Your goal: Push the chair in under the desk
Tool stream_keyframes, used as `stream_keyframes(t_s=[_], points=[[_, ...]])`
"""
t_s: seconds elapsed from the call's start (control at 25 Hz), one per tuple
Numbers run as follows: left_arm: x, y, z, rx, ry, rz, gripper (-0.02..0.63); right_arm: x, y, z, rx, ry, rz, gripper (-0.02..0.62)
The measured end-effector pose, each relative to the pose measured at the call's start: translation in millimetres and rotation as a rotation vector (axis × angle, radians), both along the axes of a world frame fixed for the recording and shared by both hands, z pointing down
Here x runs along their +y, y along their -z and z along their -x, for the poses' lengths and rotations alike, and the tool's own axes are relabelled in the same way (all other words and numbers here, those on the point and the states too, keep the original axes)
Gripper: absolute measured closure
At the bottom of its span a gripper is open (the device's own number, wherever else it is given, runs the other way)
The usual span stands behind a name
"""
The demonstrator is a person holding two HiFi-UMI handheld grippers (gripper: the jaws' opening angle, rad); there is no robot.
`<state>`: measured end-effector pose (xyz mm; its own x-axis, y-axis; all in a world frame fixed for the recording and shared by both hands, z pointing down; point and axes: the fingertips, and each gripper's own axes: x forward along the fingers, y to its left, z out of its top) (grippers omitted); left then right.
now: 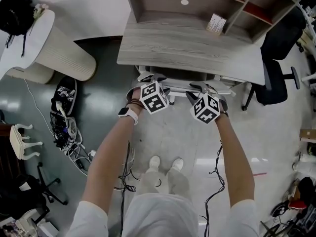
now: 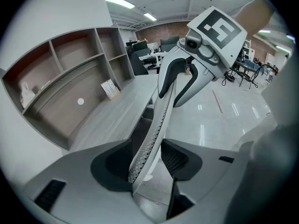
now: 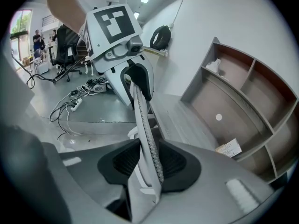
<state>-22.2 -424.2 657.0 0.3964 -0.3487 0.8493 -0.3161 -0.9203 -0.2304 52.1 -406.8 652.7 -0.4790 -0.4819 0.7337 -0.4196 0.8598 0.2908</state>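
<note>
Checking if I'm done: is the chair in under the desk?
In, nearly: the chair seat is hidden under the desk; only its back shows at the front edge.

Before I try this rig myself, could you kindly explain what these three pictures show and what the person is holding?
No robot here: a person holds a two-jaw gripper in each hand, each topped by a marker cube. The head view looks down from the person's head; the other two views come from cameras riding on the grippers. The left gripper and right gripper are both at the back of the chair, which is mostly under the desk. The right gripper's jaws pinch the back's perforated edge; the left gripper's jaws stand around it, seemingly loose. On the desk sits a shelf unit with a small card.
</note>
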Motion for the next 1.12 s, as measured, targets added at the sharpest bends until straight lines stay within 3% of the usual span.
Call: stream_keyframes(t_s=[0.2,0.6,0.92,1.12], points=[[-4,-1,7,-0.008,-0.005,-0.007,0.410,-1,0,6,0.014,-0.003,-0.058,0.460],[-11,2,12,-0.011,-0.046,-0.059,0.414,-7,2,12,0.026,-0.021,-0.076,0.459],[-12,-2,9,-0.057,-0.037,-0.030,0.413,-7,-3,8,0.059,-0.031,0.011,0.456],[-4,3,13,-0.092,-0.038,0.009,0.414,6,-2,11,0.168,0.050,0.030,0.408]])
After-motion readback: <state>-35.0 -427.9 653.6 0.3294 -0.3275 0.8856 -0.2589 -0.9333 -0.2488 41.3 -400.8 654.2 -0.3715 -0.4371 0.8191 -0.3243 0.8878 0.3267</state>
